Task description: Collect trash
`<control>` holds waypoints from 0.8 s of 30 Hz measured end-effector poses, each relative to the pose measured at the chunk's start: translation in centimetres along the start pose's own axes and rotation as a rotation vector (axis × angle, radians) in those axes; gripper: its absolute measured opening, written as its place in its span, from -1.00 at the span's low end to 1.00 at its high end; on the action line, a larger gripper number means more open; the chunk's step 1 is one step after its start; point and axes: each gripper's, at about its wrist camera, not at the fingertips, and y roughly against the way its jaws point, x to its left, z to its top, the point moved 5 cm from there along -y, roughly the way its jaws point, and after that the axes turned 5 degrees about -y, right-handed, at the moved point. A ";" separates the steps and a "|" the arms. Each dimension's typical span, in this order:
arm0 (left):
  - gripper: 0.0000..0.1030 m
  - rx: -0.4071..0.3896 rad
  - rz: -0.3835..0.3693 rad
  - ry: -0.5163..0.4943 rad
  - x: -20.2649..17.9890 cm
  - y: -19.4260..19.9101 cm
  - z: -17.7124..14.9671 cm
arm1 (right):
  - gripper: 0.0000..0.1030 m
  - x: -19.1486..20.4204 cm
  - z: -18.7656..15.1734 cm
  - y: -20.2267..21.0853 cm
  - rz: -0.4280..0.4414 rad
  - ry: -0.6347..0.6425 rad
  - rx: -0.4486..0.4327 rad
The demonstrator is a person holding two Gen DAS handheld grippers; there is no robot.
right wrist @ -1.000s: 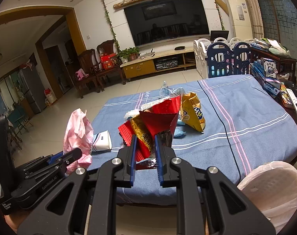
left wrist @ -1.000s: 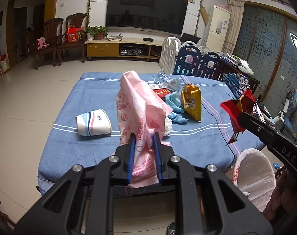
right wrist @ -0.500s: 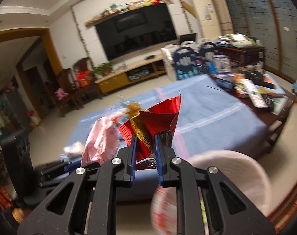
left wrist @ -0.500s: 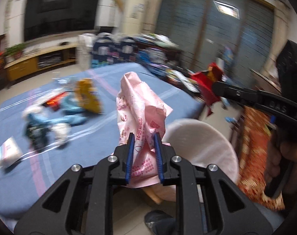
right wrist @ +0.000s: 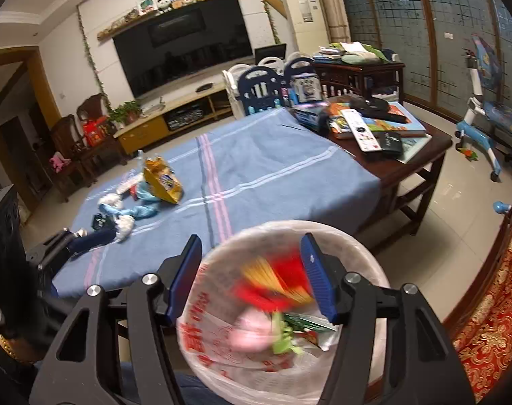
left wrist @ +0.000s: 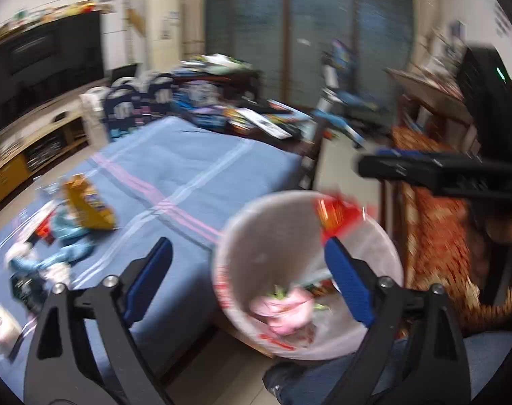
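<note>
We hold both grippers over the bin point(right wrist: 222, 330) so trash drops straight in: left gripper point(left wrist: 249, 278) wide, empty, the pink bag point(left wrist: 283, 310) crumpled at the bottom; right gripper point(right wrist: 252, 275) wide, the red wrapper point(right wrist: 273, 283) blurred between its jaws, axis unclear.

Left gripper point(left wrist: 249, 276): jaws spread wide, nothing between the blue pads point(left wrist: 347, 281); tilted downward
Right gripper point(right wrist: 252, 278): jaws spread wide, nothing clamped; pointing down; in the left view its closed-looking side profile shows at upper right, level, well apart from the left
</note>
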 end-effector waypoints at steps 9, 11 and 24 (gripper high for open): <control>0.90 -0.104 0.480 0.466 14.6 10.1 -3.6 | 0.29 10.3 1.5 0.5 0.184 0.073 -0.091; 0.91 -0.124 0.578 0.550 16.5 13.4 -5.2 | 0.36 13.2 1.7 0.5 0.228 0.102 -0.114; 0.94 -0.049 0.783 0.629 18.1 19.1 -9.7 | 0.65 22.5 -0.9 -1.8 0.335 0.210 -0.114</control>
